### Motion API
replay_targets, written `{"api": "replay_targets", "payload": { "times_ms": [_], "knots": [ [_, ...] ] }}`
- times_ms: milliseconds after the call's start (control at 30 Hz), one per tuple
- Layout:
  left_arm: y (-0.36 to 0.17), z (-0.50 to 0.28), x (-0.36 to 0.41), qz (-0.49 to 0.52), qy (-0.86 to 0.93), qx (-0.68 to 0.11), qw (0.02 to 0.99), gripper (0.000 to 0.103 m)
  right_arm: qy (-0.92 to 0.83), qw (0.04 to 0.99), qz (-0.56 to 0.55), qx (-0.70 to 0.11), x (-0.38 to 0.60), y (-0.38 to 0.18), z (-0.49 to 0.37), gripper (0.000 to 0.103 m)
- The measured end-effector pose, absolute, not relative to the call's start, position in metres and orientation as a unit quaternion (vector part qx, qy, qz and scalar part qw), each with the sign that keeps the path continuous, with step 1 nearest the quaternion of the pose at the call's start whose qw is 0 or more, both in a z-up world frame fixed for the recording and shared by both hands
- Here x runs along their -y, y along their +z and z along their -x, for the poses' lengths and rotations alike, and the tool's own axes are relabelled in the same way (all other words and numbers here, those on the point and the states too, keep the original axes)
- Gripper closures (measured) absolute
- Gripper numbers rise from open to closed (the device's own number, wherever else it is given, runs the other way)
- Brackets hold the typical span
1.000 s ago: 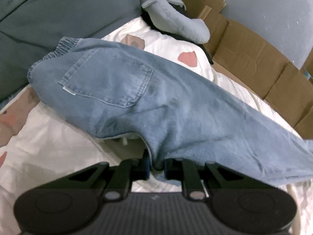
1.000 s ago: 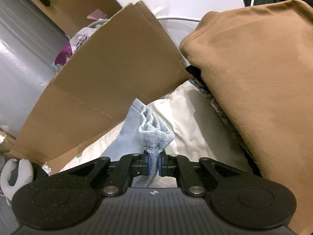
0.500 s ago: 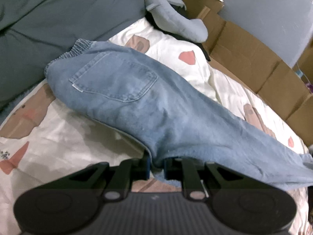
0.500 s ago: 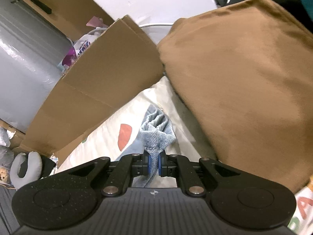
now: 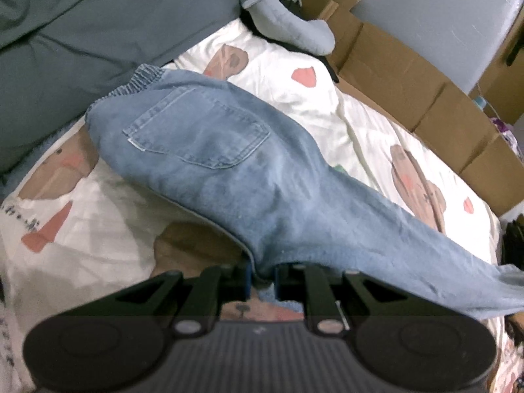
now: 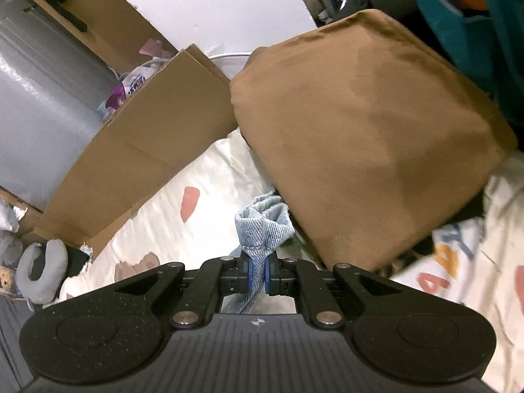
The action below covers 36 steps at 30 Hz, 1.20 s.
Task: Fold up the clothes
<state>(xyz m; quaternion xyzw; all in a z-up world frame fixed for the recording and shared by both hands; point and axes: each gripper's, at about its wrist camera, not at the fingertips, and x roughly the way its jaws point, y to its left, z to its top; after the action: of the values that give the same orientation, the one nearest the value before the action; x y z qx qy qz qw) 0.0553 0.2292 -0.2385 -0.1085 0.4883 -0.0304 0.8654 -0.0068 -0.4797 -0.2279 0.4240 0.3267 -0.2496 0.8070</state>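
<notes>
Both grippers have travelled across the bed since the earlier frames, carrying the jeans (image 5: 249,177) with them: in the left wrist view more of the printed bedsheet (image 5: 344,121) now shows around the denim, and in the right wrist view the cardboard sheet (image 6: 147,150) has slid toward the left while the brown folded garment (image 6: 366,137) fills more of the right side.

The left gripper (image 5: 262,276) is clamped on a bunched fold of the jeans at the crotch seam, the cloth squeezed between its blue pads. From there the seat, with its stitched back pocket (image 5: 199,131) facing up and the elastic waistband (image 5: 140,80) beyond it, lies toward the sheet's far left edge beside the dark green bedding (image 5: 98,26). The leg trails off toward the right edge of the bed.

The right gripper (image 6: 258,273) is closed tight on the hem of a jeans leg (image 6: 262,226), which sticks up past the pads in a crumpled tuft just beside the brown garment. A grey neck pillow (image 5: 288,23) lies at the far end of the sheet, against the cardboard.
</notes>
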Motion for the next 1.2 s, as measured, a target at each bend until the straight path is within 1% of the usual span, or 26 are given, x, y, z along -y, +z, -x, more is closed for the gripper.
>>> {"api": "replay_targets", "payload": {
  "times_ms": [233,800,1200],
  "knots": [
    [-0.239,-0.043,-0.230,0.107,-0.034,-0.499,0.859,0.090,-0.257,0.803,-0.418,-0.337,0.472,-0.225,0.053,0.098],
    [-0.240,-0.020,-0.208,0.083,-0.024,-0.525,0.847,0.090,-0.270,0.775,-0.459,-0.340,0.476,-0.266,0.165,0.098],
    [-0.257,-0.001,-0.210,0.088,-0.033,-0.534,0.840,0.090,-0.289,0.767,-0.446,-0.360,0.474,-0.278,0.196,0.098]
  ]
}}
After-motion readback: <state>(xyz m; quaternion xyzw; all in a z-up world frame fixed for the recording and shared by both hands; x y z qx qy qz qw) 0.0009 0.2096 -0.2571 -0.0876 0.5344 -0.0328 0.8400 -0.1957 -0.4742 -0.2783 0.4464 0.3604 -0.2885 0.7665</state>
